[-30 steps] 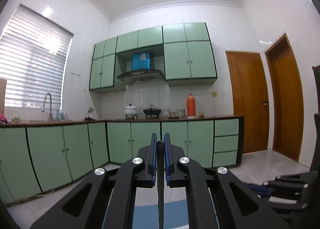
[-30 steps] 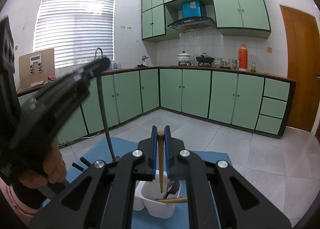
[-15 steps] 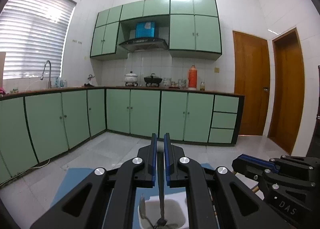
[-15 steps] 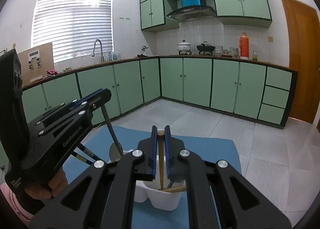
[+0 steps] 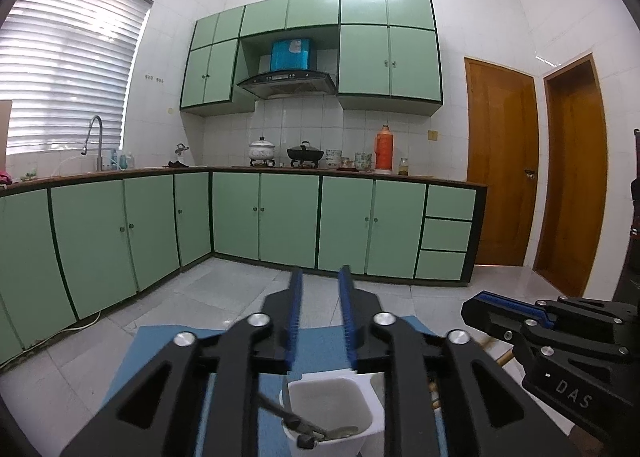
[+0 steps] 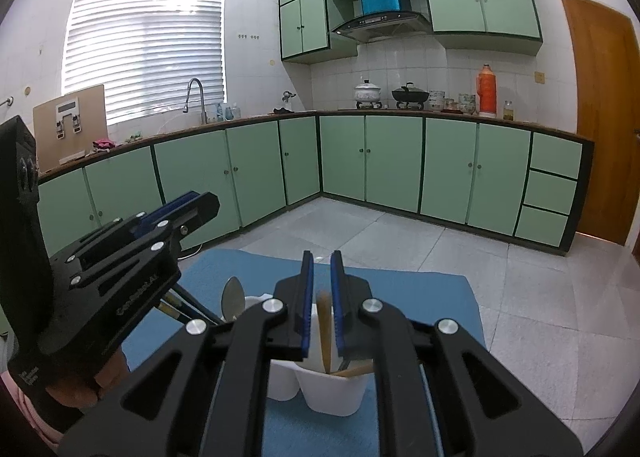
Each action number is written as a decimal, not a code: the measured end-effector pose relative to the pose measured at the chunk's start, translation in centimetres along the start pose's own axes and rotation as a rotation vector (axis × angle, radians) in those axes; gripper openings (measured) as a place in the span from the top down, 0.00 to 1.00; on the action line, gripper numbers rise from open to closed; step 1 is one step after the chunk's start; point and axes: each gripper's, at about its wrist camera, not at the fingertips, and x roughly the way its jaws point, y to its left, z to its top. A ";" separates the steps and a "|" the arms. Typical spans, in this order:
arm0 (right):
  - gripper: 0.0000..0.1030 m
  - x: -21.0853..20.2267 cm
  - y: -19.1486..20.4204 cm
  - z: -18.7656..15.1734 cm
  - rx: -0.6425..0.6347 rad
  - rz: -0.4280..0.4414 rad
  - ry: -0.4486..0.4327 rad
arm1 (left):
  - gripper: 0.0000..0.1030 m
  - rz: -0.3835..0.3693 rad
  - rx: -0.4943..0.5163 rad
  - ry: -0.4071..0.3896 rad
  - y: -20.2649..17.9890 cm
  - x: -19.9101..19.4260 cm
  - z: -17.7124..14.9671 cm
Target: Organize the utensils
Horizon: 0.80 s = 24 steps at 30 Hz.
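Observation:
A white plastic utensil holder [image 6: 332, 387] with cup-like compartments stands on a blue mat [image 6: 420, 297]. My left gripper [image 5: 321, 281] is open above one compartment [image 5: 332, 409]; a metal spoon [image 5: 304, 423] lies loose inside it, its bowl showing in the right wrist view [image 6: 233, 301]. My right gripper [image 6: 320, 263] is open just above another compartment. A wooden utensil [image 6: 324, 329] stands between its jaws, blurred and free, beside a second wooden piece [image 6: 354, 370] in the cup.
The mat lies on a pale tiled surface. Green kitchen cabinets [image 5: 280, 213] line the back and left, with a sink tap [image 5: 94, 137], pots and an orange flask [image 5: 383, 153] on the counter. Two wooden doors [image 5: 500, 165] stand at the right. Dark-handled utensils [image 6: 188, 307] lie under the left gripper.
Both grippers have opened. The left one let the spoon fall into its compartment; the right one let go of the wooden utensil, which drops into the cup. Both lowered toward the holder.

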 end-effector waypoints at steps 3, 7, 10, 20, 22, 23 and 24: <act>0.81 -0.5 -0.2 0.2 0.006 -0.003 -0.010 | 0.75 0.001 -0.004 -0.008 0.2 -0.4 0.3; 0.77 -1.3 -0.6 0.3 0.012 -0.008 -0.026 | 0.66 0.010 -0.009 -0.026 0.5 -1.1 0.7; 0.72 -2.2 -1.0 0.5 0.022 -0.013 -0.042 | 0.58 0.018 -0.020 -0.035 0.8 -1.8 1.0; 0.54 -6.0 -1.9 -0.6 0.029 -0.042 -0.090 | 0.28 0.072 -0.001 -0.035 1.2 -5.6 0.6; 0.52 -6.7 -1.9 -1.1 0.025 -0.041 -0.091 | 0.24 0.083 0.005 -0.029 1.2 -6.4 0.2; 0.51 -7.1 -1.8 -1.5 0.023 -0.040 -0.093 | 0.23 0.086 0.007 -0.026 1.2 -6.8 0.0; 0.50 -7.5 -1.8 -1.8 0.020 -0.040 -0.093 | 0.22 0.088 0.003 -0.019 1.2 -7.3 -0.2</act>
